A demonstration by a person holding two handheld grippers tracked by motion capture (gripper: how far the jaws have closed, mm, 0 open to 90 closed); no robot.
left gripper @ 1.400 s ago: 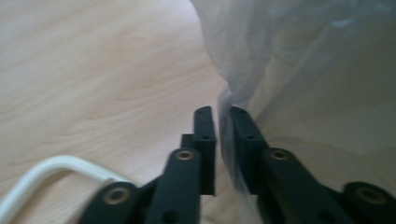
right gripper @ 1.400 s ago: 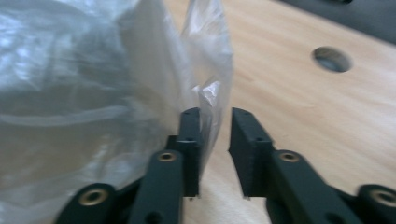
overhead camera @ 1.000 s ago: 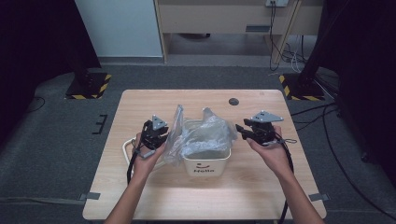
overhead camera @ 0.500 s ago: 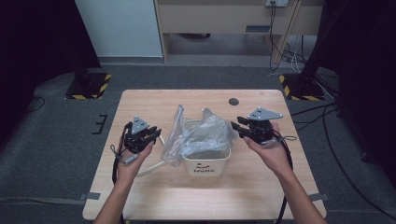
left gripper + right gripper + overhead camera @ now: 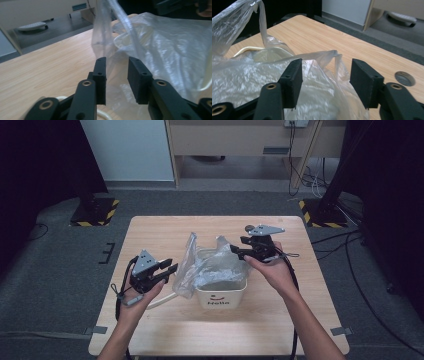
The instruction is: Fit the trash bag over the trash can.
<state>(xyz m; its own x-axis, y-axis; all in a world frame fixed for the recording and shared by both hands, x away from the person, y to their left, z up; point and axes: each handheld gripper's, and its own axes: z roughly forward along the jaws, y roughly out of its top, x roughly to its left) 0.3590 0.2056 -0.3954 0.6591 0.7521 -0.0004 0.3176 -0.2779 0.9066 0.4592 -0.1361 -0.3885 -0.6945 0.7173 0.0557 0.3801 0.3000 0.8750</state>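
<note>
**A:** Where's the liner now?

**B:** The clear plastic bag (image 5: 212,267) sits loosely in the white bucket (image 5: 221,292) between my two grippers, its edges standing up crumpled above the rim. The left gripper (image 5: 167,268) is just beside the bag's near flap, jaws apart and empty in the left gripper view; they have just been opening. The right gripper (image 5: 239,251) hangs over the far edge, jaws wide and nothing pinched, also just opening.

**A:** So how do I seat it well?

**B:** I'd take one layer of film at each side, low near the rim, then pull outward and down evenly so the bag folds over the bucket without tipping it on the bench (image 5: 165,232).

**A:** What changed?

**B:** A second ago the left gripper was against the bag; now it's drawn away toward the bench's edge. The right one moved in over the bag.
</note>
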